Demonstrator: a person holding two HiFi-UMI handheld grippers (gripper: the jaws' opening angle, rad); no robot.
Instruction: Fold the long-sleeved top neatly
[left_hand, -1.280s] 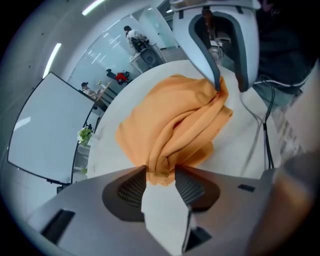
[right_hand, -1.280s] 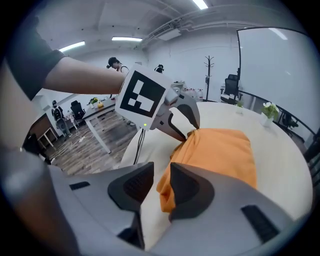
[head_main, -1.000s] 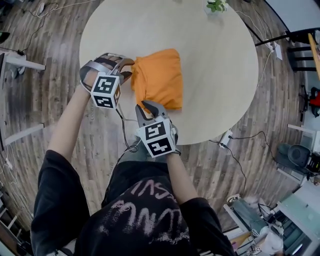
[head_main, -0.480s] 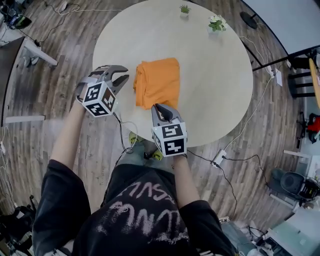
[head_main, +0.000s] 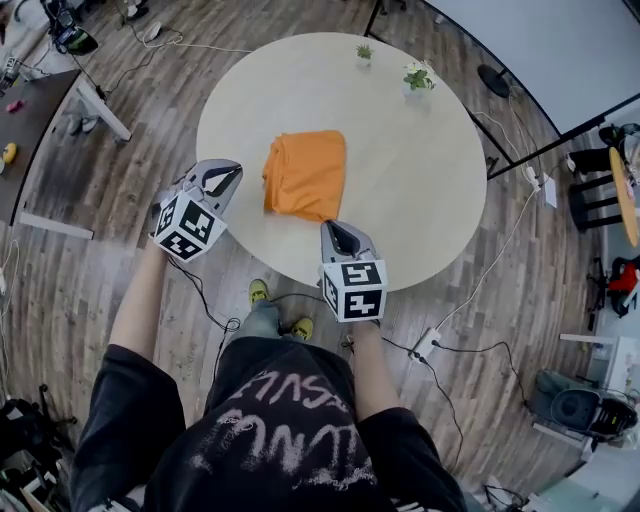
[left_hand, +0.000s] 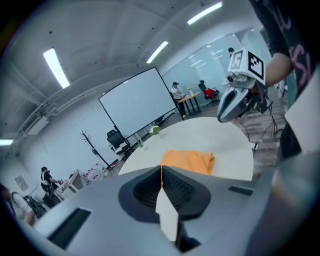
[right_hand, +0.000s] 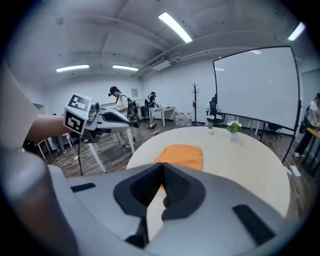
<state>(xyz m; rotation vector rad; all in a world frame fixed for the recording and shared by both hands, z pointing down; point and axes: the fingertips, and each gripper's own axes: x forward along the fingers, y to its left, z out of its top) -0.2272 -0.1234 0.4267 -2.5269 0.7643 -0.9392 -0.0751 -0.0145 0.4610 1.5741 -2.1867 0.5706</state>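
Observation:
The orange long-sleeved top lies folded into a compact rectangle on the round pale table, near its front-left edge. My left gripper hovers off the table's left edge, apart from the top. Its jaws have just been closing and now stand shut with nothing between them. My right gripper is over the table's near edge, just short of the top, its jaws also just closed on nothing. The left gripper view shows the top beyond the shut left gripper. The right gripper view shows the top beyond the shut right gripper.
Two small potted plants stand at the table's far side. Cables run over the wooden floor around the table. A dark desk stands at the left. Chairs and a projection screen are farther off.
Both grippers have drawn back from the top toward the person and risen. The left jaws went from wide open to shut, and the right jaws closed too. The top stays folded on the table.

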